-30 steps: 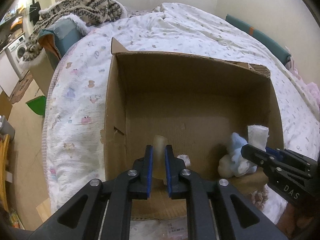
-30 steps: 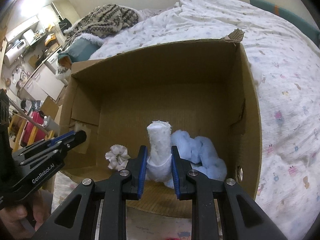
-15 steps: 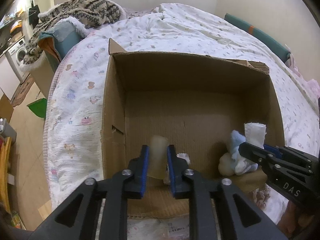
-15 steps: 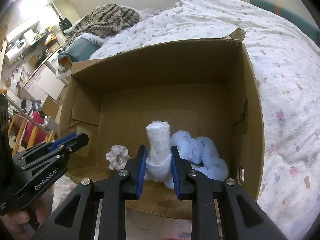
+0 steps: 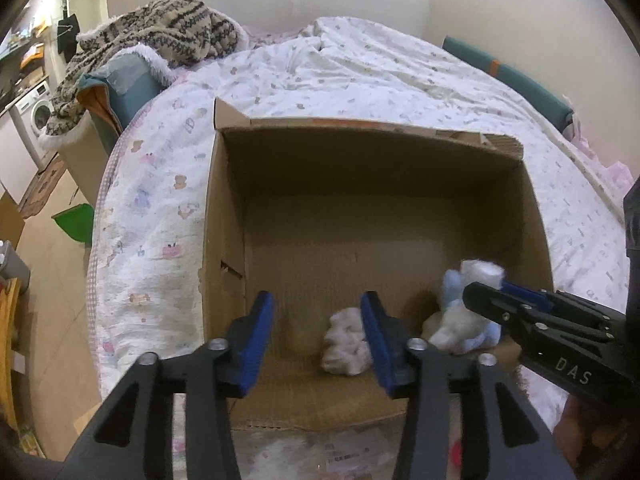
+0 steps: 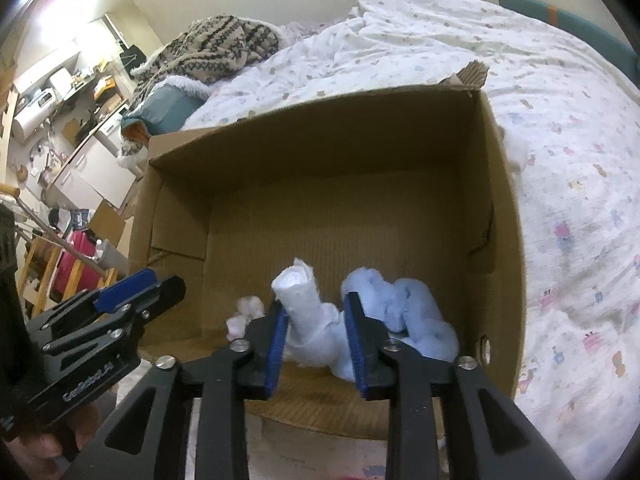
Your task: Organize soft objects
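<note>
The left gripper has its fingers wide apart, holding nothing. The right gripper is open too, its fingers loosely around a white rolled cloth. The cloth, a fluffy blue cloth and a small white puff lie inside the brown cardboard box on the bed.

Brown box, pale things, printed bed

The box is plain brown cardboard; inside lie a white roll, a light-blue plush and a whitish-pink tuft. The quilt is white with small pastel prints; the knit is beige with dark stripes.
</note>
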`<act>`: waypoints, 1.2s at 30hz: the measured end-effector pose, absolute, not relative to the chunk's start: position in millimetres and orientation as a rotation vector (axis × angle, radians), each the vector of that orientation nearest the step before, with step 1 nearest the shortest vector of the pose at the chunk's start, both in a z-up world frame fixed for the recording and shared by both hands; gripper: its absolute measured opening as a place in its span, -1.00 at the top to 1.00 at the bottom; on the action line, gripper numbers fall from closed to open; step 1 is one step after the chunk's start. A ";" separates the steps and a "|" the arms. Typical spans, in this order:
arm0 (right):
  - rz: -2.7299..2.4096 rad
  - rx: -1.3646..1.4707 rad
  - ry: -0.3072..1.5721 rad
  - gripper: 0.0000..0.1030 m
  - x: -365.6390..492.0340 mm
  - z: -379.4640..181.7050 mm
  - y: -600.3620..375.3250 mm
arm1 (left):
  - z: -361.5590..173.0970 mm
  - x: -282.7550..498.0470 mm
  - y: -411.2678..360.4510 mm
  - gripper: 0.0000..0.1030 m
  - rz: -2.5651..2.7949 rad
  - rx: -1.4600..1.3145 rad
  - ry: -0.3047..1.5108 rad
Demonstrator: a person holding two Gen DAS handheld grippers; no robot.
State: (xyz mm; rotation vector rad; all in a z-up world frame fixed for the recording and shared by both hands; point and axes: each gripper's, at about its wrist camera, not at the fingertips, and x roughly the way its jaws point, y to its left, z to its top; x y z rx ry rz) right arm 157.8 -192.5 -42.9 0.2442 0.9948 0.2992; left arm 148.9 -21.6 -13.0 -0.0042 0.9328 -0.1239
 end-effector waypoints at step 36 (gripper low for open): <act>0.172 0.369 0.937 -0.41 82.8 -10.1 -258.9 | 14.0 84.1 23.9 -0.23 -0.036 -0.088 0.920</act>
